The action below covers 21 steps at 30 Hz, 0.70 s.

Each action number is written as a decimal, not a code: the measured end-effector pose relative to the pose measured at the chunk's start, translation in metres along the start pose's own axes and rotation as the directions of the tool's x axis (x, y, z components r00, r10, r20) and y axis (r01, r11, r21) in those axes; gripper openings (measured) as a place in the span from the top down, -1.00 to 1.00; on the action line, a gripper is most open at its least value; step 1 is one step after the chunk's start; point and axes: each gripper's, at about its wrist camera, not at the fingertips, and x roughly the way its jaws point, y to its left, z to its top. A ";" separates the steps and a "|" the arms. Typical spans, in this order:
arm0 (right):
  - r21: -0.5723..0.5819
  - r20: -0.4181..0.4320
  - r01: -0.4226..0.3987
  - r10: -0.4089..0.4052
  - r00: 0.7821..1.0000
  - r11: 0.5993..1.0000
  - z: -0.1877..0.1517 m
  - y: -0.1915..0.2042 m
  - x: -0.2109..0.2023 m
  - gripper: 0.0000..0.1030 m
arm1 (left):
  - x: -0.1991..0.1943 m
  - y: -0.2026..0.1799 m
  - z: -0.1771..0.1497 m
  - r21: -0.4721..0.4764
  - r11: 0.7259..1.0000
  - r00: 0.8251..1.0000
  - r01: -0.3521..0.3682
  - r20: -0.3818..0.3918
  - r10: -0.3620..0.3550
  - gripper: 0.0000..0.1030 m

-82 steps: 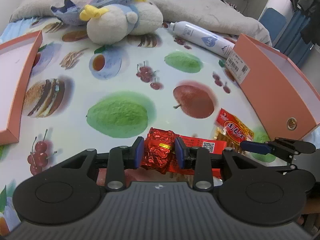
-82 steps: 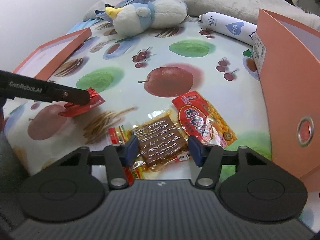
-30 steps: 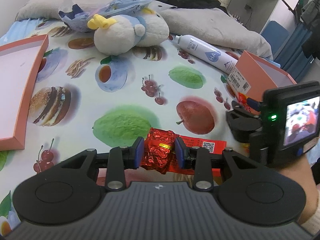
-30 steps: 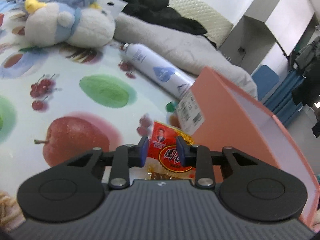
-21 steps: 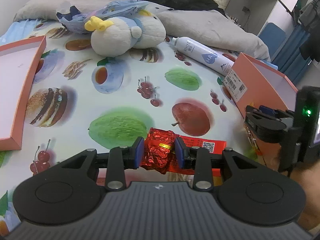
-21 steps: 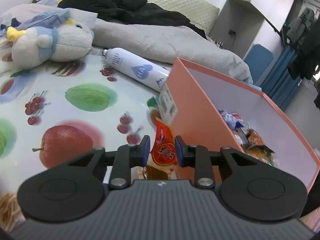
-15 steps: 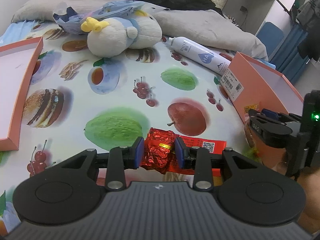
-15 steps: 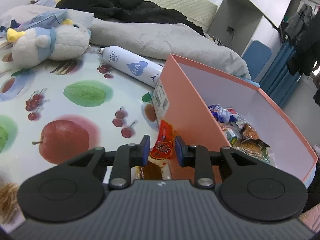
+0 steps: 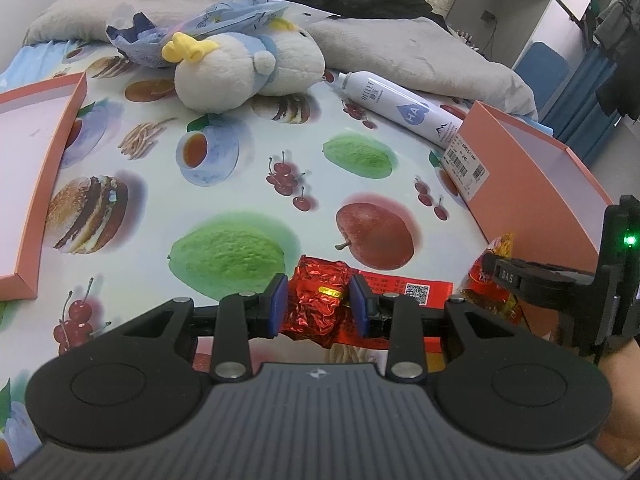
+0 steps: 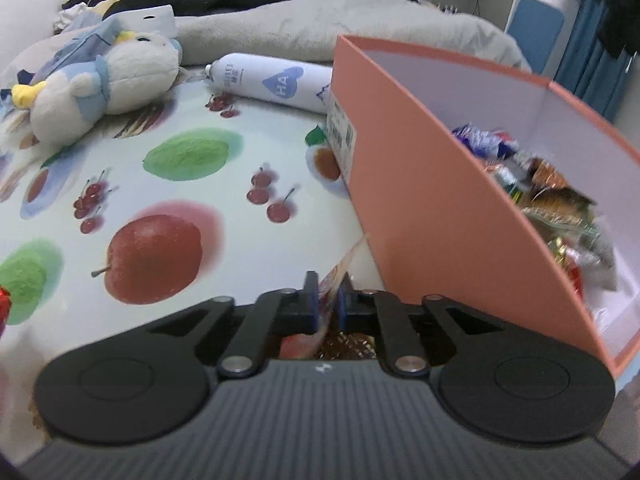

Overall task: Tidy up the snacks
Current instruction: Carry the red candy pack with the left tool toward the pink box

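My left gripper [image 9: 319, 298] is shut on a crumpled red foil snack [image 9: 316, 300], held above the fruit-print cloth [image 9: 240, 184]. A flat red packet [image 9: 404, 286] lies under it. My right gripper [image 10: 325, 298] is shut on a red and yellow snack packet [image 10: 340, 270], seen edge-on, just left of the orange box [image 10: 432, 208]. The right gripper and its packet [image 9: 494, 276] also show at the right of the left wrist view, beside the box [image 9: 532, 184]. Several snacks [image 10: 560, 200] lie inside the box.
A white spray bottle [image 9: 400, 106] lies behind the box. A plush duck [image 9: 240, 68] sits at the back. An orange box lid [image 9: 36, 152] lies at the left. A grey blanket [image 10: 340, 20] and dark clothes are beyond.
My right gripper has lifted the red and yellow packet off the cloth and carried it right to the orange box's near wall. My left gripper still holds the foil snack.
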 end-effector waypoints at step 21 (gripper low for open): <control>0.055 0.121 -0.197 0.189 0.974 0.979 0.038 -0.031 -0.080 0.95 | -0.020 -0.052 0.032 0.083 0.996 0.998 -0.009 0.067 0.004 0.25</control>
